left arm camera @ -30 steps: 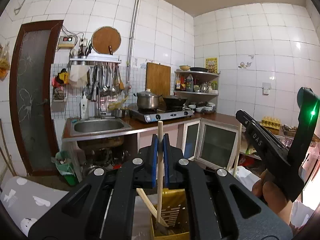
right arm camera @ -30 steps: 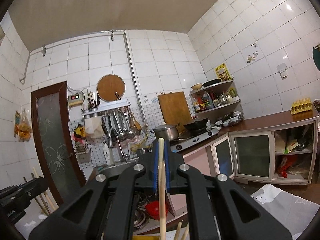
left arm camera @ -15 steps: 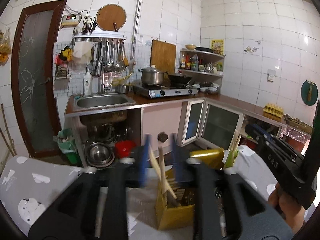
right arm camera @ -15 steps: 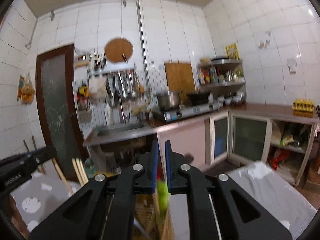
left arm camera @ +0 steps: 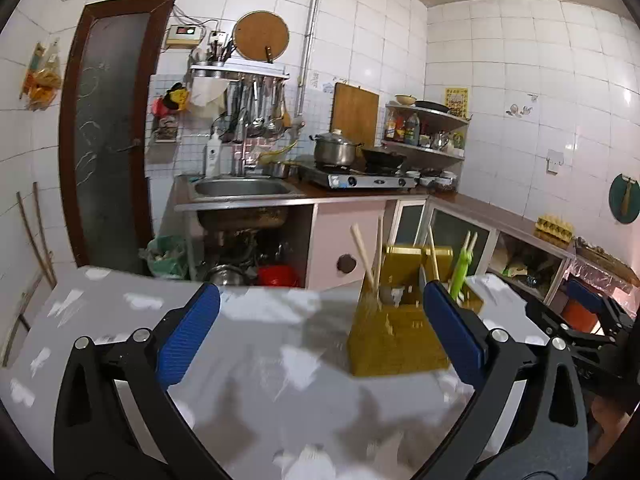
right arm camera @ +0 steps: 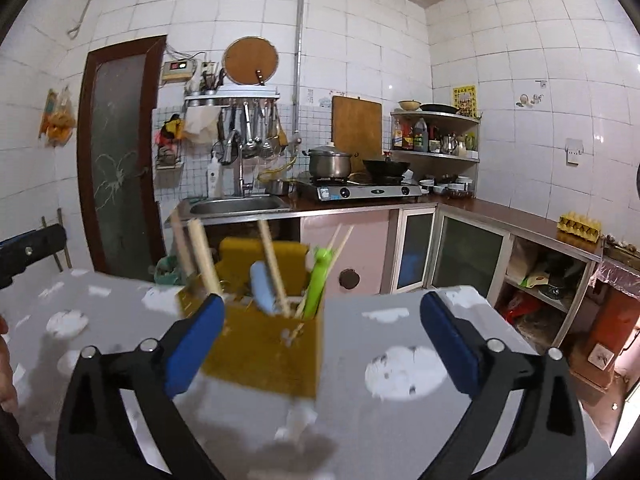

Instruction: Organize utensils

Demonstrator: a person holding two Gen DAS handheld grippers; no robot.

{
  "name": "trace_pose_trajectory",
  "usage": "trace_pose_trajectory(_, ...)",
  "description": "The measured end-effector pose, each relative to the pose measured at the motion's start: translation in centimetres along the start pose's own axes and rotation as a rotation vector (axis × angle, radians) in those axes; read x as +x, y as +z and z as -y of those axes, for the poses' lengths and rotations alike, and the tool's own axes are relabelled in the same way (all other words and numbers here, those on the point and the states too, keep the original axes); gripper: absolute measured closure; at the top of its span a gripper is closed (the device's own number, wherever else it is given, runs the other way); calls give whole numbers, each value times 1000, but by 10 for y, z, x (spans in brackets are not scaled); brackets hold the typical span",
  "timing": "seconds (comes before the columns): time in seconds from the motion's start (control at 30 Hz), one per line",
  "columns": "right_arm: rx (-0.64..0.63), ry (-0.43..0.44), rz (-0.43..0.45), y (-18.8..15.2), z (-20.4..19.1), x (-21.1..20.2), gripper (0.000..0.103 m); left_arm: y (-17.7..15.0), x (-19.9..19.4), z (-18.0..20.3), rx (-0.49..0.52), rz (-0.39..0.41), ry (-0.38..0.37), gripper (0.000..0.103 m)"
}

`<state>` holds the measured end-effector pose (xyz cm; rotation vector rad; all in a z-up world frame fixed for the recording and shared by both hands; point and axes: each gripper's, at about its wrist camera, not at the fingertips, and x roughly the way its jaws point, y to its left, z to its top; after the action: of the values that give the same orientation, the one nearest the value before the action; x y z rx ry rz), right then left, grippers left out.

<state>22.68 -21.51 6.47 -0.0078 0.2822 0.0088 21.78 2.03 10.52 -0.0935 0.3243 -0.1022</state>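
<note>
A yellow utensil holder (left arm camera: 394,340) stands on the grey patterned table (left arm camera: 256,344). Wooden chopsticks (left arm camera: 366,258) and a green utensil (left arm camera: 460,268) stand in it. In the right wrist view the holder (right arm camera: 260,344) also holds chopsticks (right arm camera: 204,256), a light blue utensil (right arm camera: 264,286) and the green utensil (right arm camera: 316,280). My left gripper (left arm camera: 320,308) is open and empty, with the holder by its right finger. My right gripper (right arm camera: 320,316) is open and empty, with the holder just beyond its left finger.
Behind the table are a sink (left arm camera: 244,188), a gas stove with a pot (left arm camera: 334,150) and wok, hanging utensils, corner cabinets (right arm camera: 472,256) and a dark door (left arm camera: 108,140). The other gripper shows at the far right of the left wrist view (left arm camera: 584,320).
Both grippers held a chopstick upright a second ago. Both have opened and pulled back; the chopsticks now stand in the yellow holder, and both cameras tilted down toward the table.
</note>
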Motion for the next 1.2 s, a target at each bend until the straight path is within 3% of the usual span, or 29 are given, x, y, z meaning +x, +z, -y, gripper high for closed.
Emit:
trace_pose_trajectory(0.3,43,21,-9,-50,-20,-83,4,-65,-61,8,13,-20,21,5)
trace_pose_trajectory(0.57,57,27,-56,-95,-24,-112,4,-120,-96,24,101,64,54,5)
trace_pose_trajectory(0.83,37,-5,33,-116,-23,-128,4,-146,-104,35,180,101,41,5)
trace_pose_trajectory(1.2,50,-21,72,-117,-20,-136,4,-146,-100,23,122,78,27,5)
